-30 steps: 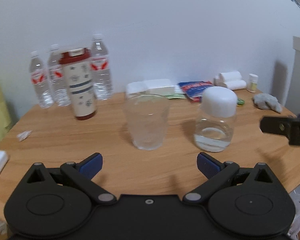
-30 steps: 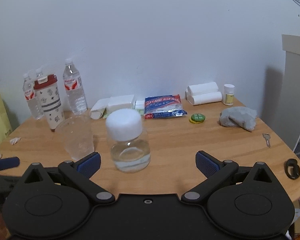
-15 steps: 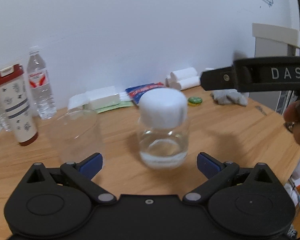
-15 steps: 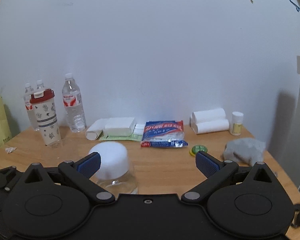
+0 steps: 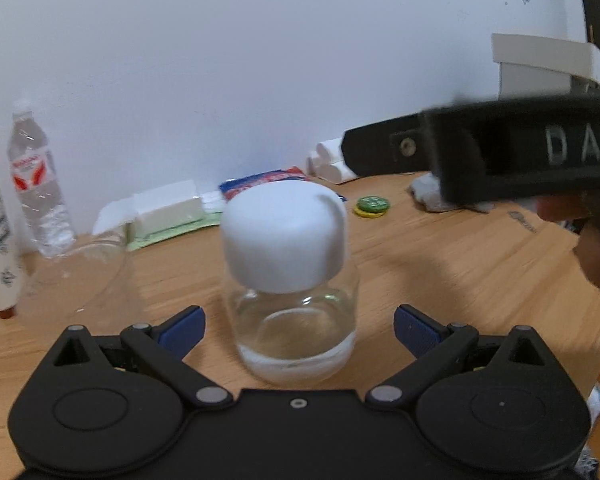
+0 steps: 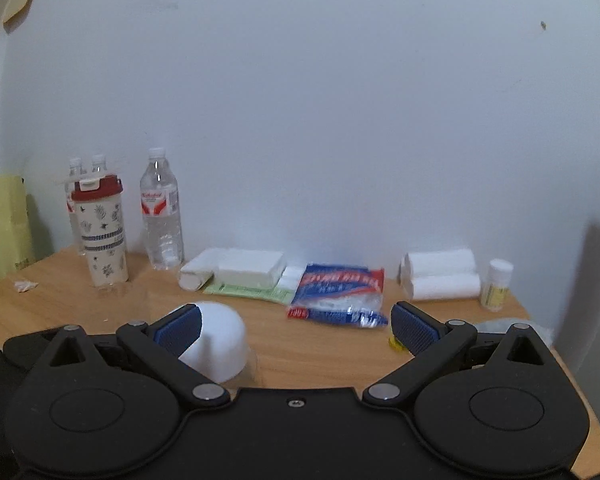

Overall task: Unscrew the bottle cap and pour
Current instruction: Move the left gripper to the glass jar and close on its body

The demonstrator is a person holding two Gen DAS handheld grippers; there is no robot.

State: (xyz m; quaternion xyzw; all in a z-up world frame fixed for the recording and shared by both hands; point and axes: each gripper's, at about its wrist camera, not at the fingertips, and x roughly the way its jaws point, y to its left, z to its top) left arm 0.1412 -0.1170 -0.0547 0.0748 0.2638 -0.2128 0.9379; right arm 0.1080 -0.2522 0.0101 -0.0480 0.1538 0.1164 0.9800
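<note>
Two grippers, jaws spread wide, close in on the glass bottle (image 5: 294, 312) with its white cap (image 5: 284, 236) on the wooden table (image 5: 440, 264). It stands upright between the left gripper (image 5: 299, 329) fingers, untouched. The right gripper (image 6: 296, 327) hangs above and beside it. A clear plastic cup (image 5: 80, 276) stands just left; water bottles (image 6: 161, 216), tissue rolls (image 6: 440, 274) and a snack packet (image 6: 336, 294) line the wall.
</note>
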